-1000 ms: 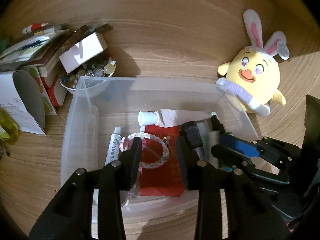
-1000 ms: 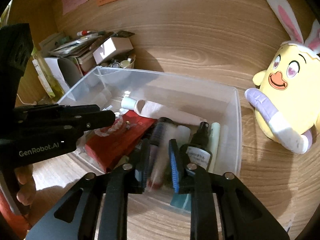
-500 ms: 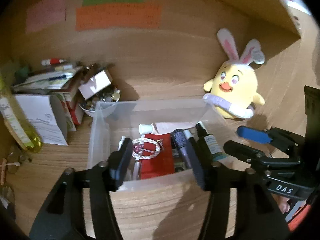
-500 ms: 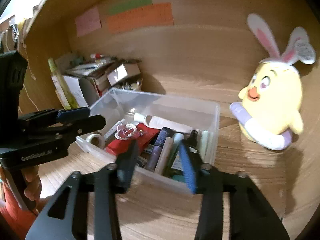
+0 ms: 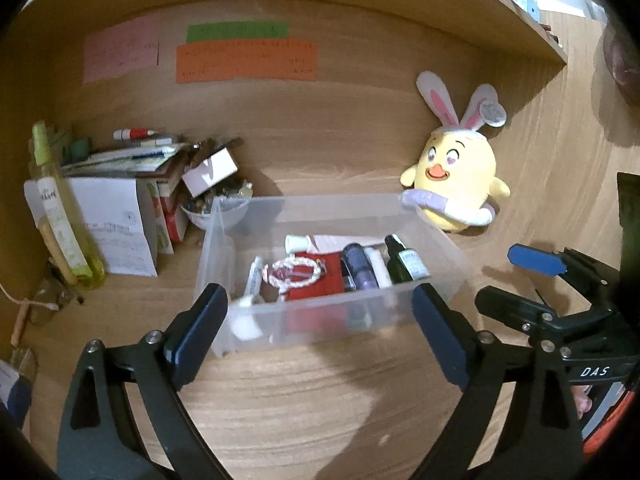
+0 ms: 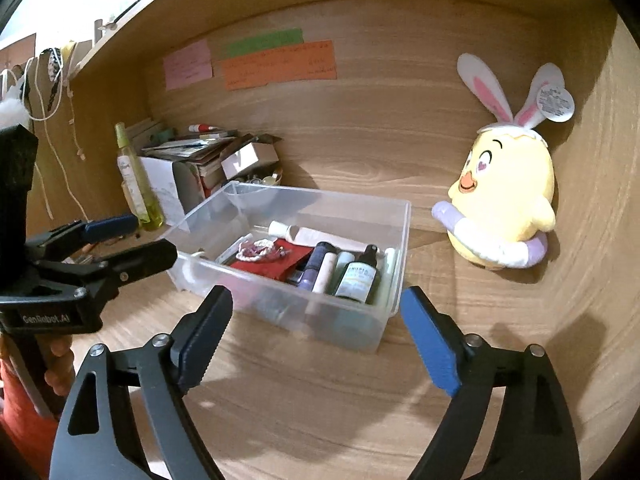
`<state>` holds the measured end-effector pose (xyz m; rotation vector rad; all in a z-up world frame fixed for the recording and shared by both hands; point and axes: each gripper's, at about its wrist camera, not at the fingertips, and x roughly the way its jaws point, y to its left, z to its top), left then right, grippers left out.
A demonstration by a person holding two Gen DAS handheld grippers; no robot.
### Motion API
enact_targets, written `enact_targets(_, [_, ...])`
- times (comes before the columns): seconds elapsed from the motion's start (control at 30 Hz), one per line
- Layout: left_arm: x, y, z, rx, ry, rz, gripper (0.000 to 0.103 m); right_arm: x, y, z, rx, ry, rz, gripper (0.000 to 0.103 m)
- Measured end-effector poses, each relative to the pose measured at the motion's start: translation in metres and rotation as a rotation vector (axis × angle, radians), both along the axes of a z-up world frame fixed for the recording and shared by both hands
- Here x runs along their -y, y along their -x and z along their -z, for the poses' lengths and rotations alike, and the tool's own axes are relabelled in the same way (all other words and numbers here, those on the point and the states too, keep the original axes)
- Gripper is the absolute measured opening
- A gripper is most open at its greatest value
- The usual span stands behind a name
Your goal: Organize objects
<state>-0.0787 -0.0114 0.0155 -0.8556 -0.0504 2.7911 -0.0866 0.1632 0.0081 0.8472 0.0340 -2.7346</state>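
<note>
Left gripper [image 5: 320, 320]: nearest the lens, jaws spread wide and just been opening, nothing between the pads, held short of the bin's near wall.
Right gripper [image 6: 316, 328]: jaws likewise wide apart and just been opening, empty, also on the near side of the bin.
Desk [image 6: 320, 408]: bare wood grain under both grippers.
Clear plastic bin [image 5: 320, 316]: stands on the desk just beyond both grippers, open-topped.
Bin contents: a red pouch [image 5: 320, 284] with a white beaded bracelet [image 5: 294, 272] lying on it; a purple tube [image 5: 358, 266] and a dark green spray bottle [image 5: 404, 264] side by side to its right; a white tube [image 5: 324, 242] lies across the far end.
Plush chick [image 6: 504, 200]: yellow, rabbit ears, sits right of the bin against the back panel.
Left clutter: a yellow-green bottle [image 5: 60, 208], a stack of papers and boxes [image 5: 128, 184], a bowl of small items [image 5: 216, 204] touching the bin's far left corner.
Back panel: pink, green and orange paper notes [image 5: 244, 56].
</note>
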Motion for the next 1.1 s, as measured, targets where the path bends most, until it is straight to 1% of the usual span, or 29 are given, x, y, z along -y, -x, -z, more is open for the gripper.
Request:
enact_targets(0.2, [0.001, -0.008, 0.011, 0.009, 0.001, -0.009, 0.095, 0.003, -0.012, 0.006, -0.009, 0.001, 0.005, 0.087])
enact_targets(0.4, [0.002, -0.010, 0.016, 0.018, -0.003, -0.016, 0.095, 0.005, -0.015, 0.011, -0.004, -0.005, 0.004, 0.087])
enact_targets(1.1, [0.005, -0.010, 0.013, 0.014, -0.013, -0.016, 0.095, 0.001, -0.011, 0.014, 0.009, 0.011, 0.006, 0.087])
